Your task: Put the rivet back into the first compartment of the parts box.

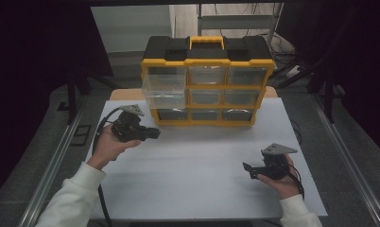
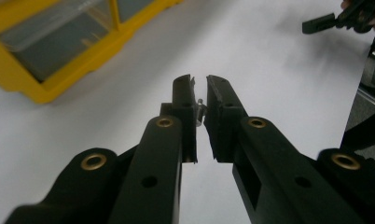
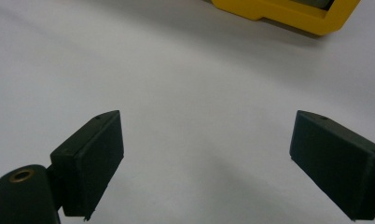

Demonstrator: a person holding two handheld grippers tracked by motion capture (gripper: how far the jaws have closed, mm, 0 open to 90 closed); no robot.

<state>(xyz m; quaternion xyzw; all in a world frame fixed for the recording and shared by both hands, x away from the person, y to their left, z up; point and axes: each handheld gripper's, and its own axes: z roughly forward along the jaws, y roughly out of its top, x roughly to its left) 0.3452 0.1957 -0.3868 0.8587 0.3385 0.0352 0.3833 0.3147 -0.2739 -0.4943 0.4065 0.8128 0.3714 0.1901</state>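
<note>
A yellow and black drawer organizer (image 1: 208,62) stands at the back of the white table (image 1: 202,161). Its clear top-left drawer (image 1: 164,90) is pulled out. My left gripper (image 1: 152,133) hovers in front of the organizer's lower left corner and points right. In the left gripper view, my left gripper (image 2: 199,81) is shut on a small silvery metal part (image 2: 200,110), pinched deep between the pads. My right gripper (image 1: 248,169) is at the right front of the table and is open. In the right gripper view, my right gripper (image 3: 204,154) has nothing between its fingers.
The organizer's other clear drawers (image 1: 226,97) are closed. Its yellow base (image 3: 288,14) lies ahead of my right gripper, and its lower drawers (image 2: 50,42) are to the left of my left gripper. Metal rails (image 1: 56,161) run along both sides of the table.
</note>
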